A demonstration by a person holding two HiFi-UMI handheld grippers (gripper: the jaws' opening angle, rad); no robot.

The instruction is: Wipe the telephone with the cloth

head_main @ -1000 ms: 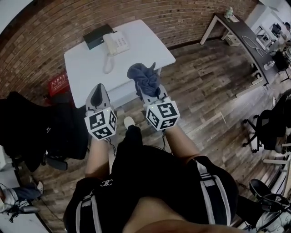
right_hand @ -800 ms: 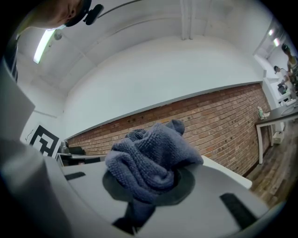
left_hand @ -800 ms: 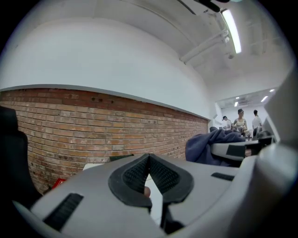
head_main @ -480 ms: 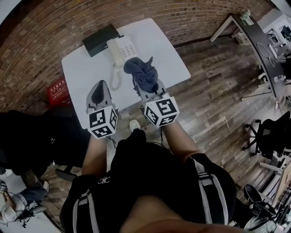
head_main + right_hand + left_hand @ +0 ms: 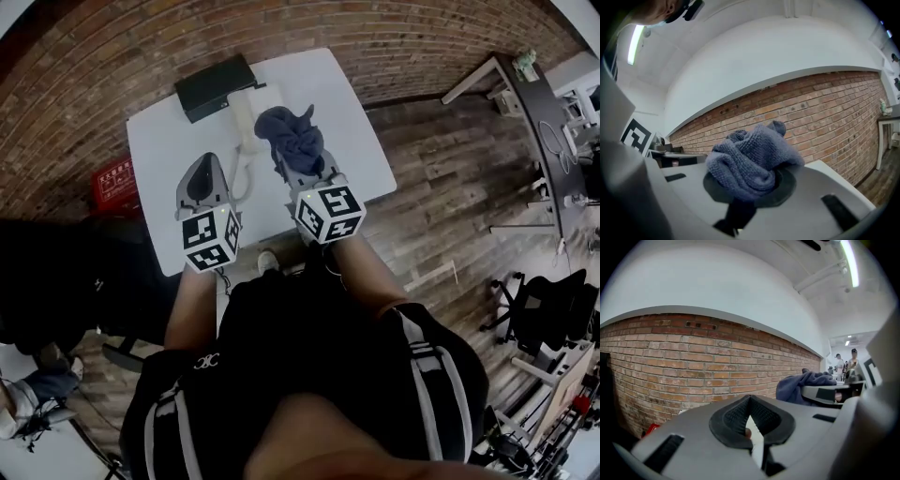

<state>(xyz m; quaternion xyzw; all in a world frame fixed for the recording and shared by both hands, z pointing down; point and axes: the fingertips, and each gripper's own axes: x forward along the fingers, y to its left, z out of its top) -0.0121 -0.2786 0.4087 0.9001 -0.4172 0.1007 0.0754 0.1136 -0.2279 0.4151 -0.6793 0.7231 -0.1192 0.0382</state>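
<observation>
**Jaw state.** Check the left gripper (image 5: 750,400) in its own view: the dark pads (image 5: 733,417) meet at the tips and carry nothing (only a small triangular gap stays open behind the tips, with white table showing through it). Check the right gripper (image 5: 302,172) in its own view: the jaws are clamped on the cloth (image 5: 750,159), a blue-grey bundle that bulges up and over the pads.

**Positions, head view.** You hold both grippers side by side at frame centre, jaws pointing toward the top of the frame, over the near part of the table (image 5: 159,150). The left gripper sits left of centre. The right gripper sits just right of centre, its cloth reaching higher in the frame.

**Task item.** The telephone (image 5: 242,108) lies at upper centre on the table, touching a black box (image 5: 216,84) at the far edge. The cloth overlaps the telephone's right side in the picture; contact cannot be confirmed. The cord (image 5: 244,169) trails down between the two grippers.
</observation>
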